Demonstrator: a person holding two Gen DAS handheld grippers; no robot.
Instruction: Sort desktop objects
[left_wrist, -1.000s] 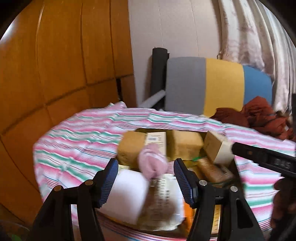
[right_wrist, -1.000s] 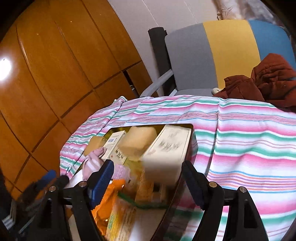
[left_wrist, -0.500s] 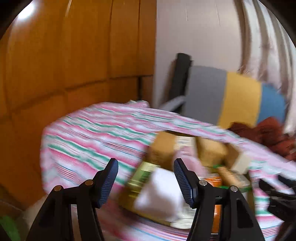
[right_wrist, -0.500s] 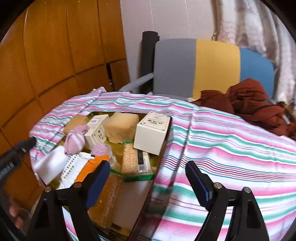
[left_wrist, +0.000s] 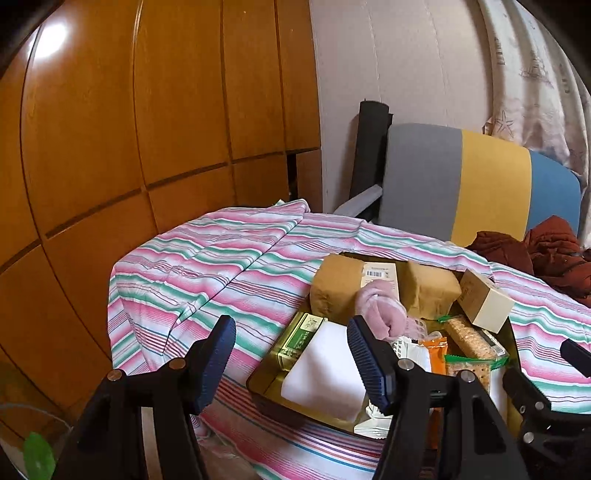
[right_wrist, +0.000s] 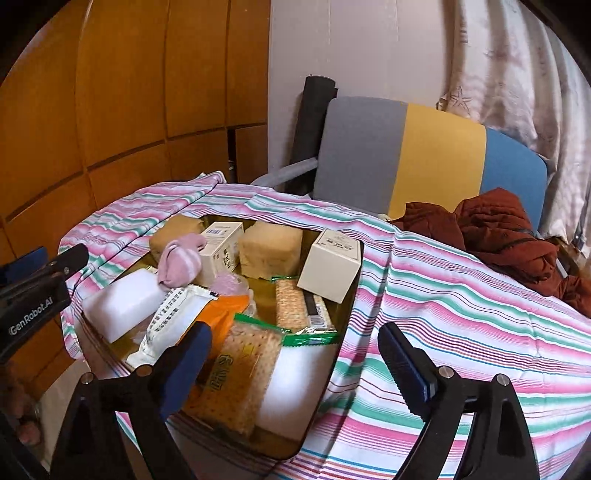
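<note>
With both the left hand-held gripper (left_wrist: 291, 354) and the right hand-held gripper (right_wrist: 295, 363) spread wide and empty, the right one's jaws having just been opening, the cream box (right_wrist: 330, 265) at frame centre is judged light, stiff, and best gripped across 2 flat sides.

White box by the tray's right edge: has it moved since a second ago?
Yes. The white box, then between the right tool's just-opening jaws, now stands in the tray.

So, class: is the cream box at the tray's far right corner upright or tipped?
Tipped: the cream box leans, one edge propped on the cracker packet.

Pink-green-white striped tablecloth (right_wrist: 461, 295), pink sock (right_wrist: 179, 260), rust-red cloth (right_wrist: 498, 229).
</note>
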